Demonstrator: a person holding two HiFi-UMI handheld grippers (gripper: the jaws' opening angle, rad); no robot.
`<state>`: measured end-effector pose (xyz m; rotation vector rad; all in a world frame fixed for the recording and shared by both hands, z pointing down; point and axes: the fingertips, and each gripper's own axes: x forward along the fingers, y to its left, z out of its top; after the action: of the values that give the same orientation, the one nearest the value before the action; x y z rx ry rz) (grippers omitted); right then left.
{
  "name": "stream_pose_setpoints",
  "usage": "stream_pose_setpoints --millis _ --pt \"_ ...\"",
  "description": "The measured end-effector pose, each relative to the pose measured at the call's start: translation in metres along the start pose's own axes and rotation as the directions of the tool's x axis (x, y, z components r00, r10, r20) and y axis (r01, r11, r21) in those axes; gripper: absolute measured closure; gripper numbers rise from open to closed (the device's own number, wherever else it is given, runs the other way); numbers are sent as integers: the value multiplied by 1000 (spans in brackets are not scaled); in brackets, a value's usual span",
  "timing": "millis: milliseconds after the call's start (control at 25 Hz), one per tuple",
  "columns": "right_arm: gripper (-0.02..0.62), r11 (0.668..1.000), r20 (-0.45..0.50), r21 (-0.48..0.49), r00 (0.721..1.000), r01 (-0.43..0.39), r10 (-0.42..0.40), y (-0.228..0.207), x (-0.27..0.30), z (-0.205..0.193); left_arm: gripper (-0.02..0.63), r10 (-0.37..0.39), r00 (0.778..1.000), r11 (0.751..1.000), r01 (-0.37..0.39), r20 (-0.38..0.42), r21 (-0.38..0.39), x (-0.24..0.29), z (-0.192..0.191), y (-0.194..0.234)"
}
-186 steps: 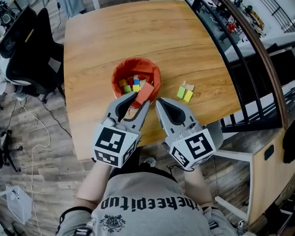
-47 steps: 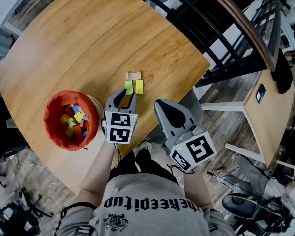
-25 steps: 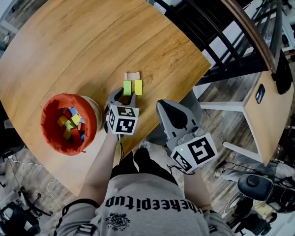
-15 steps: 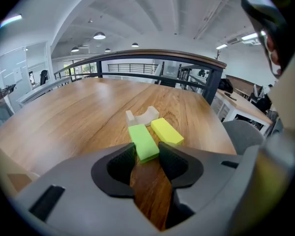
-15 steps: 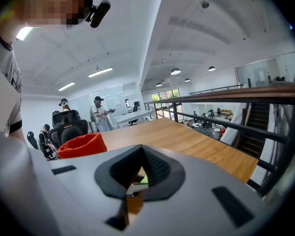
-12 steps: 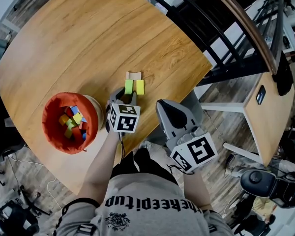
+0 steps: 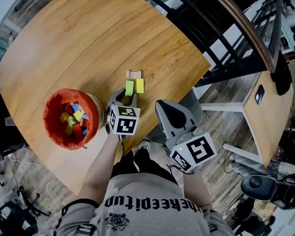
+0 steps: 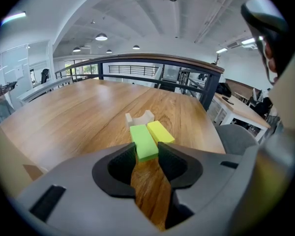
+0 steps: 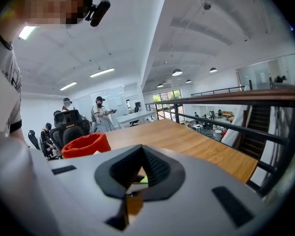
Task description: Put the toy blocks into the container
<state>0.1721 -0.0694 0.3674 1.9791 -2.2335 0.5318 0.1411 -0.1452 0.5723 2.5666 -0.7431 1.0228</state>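
Container: the orange container [image 7: 47,119] is seen at lower left of the head view, with loose coloured blocks [image 7: 73,118] piled inside.
Left gripper: the left gripper [image 7: 127,98] is held at centre. Its jaws have just been closing, and the green block [image 7: 129,87] is now pinched at its near end.
Green block: it is laid flat on the table [image 7: 88,43], with a yellow block [image 7: 139,85] just beside it on the right and a pale arch block [image 7: 133,74] just above.
Right gripper: the right gripper [image 7: 163,105] is held right of centre, closed and empty.

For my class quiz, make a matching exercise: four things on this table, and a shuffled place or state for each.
1 green block; 2 yellow block; 3 pale arch block; 4 orange container.
a holds coloured blocks; b just beyond both blocks; c between pads of left gripper; d right of green block.
Pairs: 1c, 2d, 3b, 4a.
Those jaws have just been closing.
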Motion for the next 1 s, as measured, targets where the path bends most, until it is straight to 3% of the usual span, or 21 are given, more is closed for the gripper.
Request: stream_pose_setpoints --millis 440,1000 --pt "584 1000 17 -17 1000 -18 19 16 -8 3 455 -48 998 998 50 41 -38 -33 6 -12" --pt "584 997 41 -43 997 -63 65 41 -12 7 456 -76 987 997 74 140 21 -85 25 -31"
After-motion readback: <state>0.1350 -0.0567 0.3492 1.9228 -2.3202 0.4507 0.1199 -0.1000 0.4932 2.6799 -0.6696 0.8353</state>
